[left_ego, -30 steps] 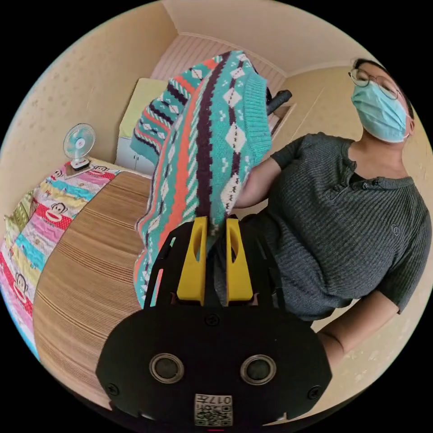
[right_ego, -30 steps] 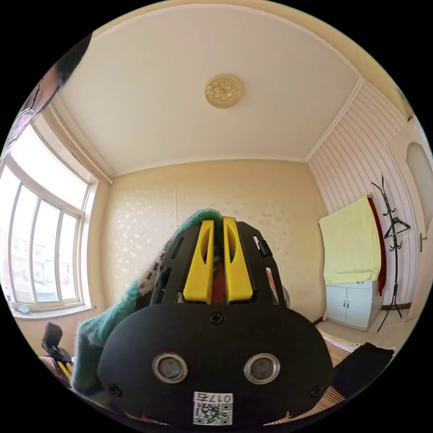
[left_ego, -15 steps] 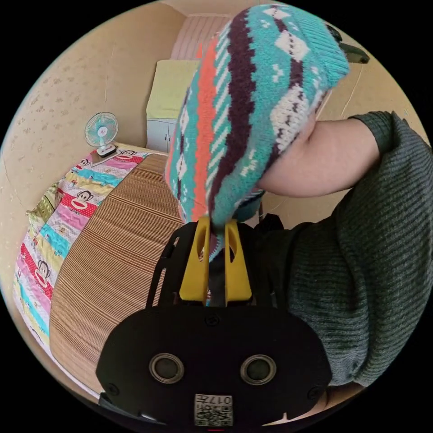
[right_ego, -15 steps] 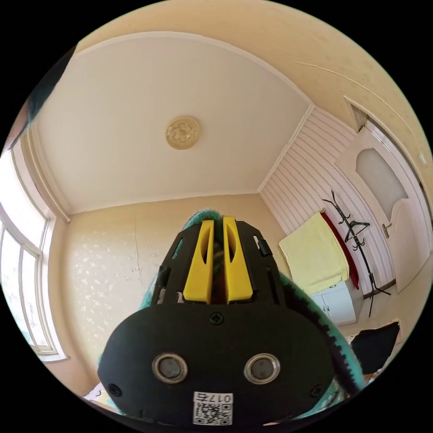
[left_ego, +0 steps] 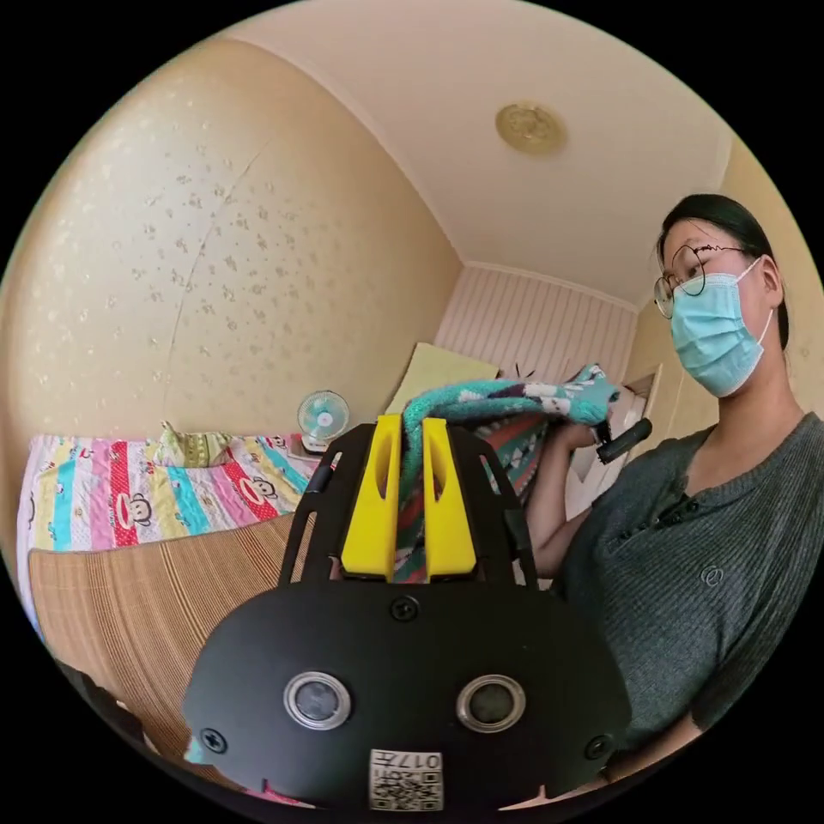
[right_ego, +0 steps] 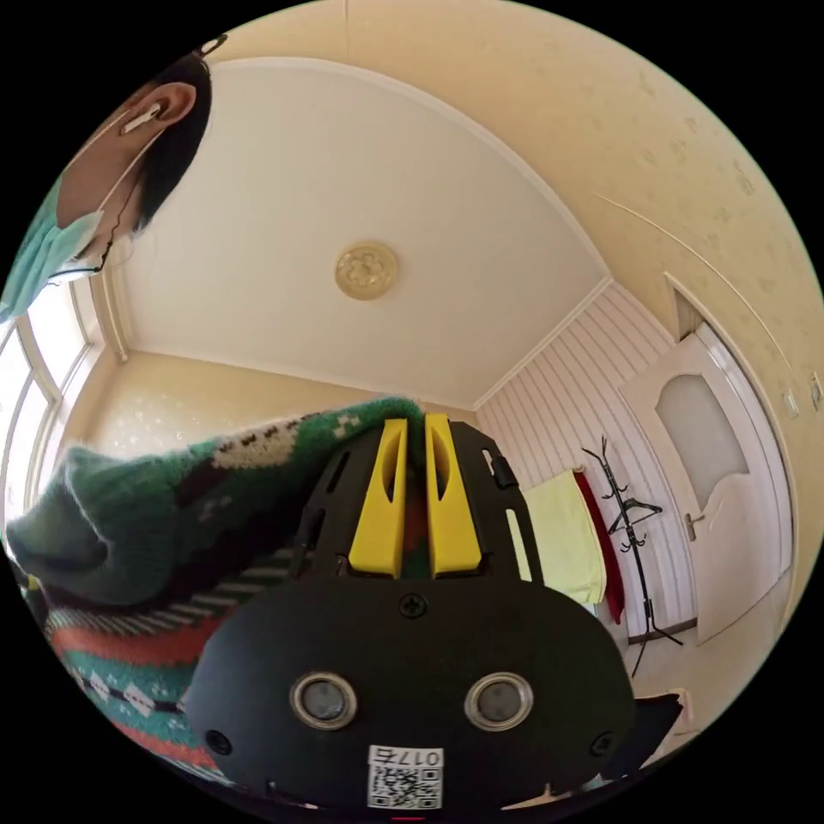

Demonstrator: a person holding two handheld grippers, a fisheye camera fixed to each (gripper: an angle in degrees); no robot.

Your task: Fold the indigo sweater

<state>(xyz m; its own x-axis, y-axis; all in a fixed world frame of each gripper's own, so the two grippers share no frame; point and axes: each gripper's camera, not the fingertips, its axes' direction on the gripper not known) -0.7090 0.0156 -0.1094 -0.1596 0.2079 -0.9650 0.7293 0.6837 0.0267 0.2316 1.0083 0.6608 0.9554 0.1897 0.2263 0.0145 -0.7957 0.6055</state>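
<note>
Sweater: soft, floppy patterned knit, likely light; left claw and right claw each clamp its top edge.

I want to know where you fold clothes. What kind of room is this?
Probably a bedroom in a home. A bed with a bright cartoon quilt and a little fan beside it, a coat stand near a door, and wallpapered walls.

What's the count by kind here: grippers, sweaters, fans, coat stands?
Grippers: 2, the left gripper and the right gripper
Sweaters: 1, the patterned sweater
Fans: 1, a desk fan
Coat stands: 1, a black coat stand
Total: 5
</note>
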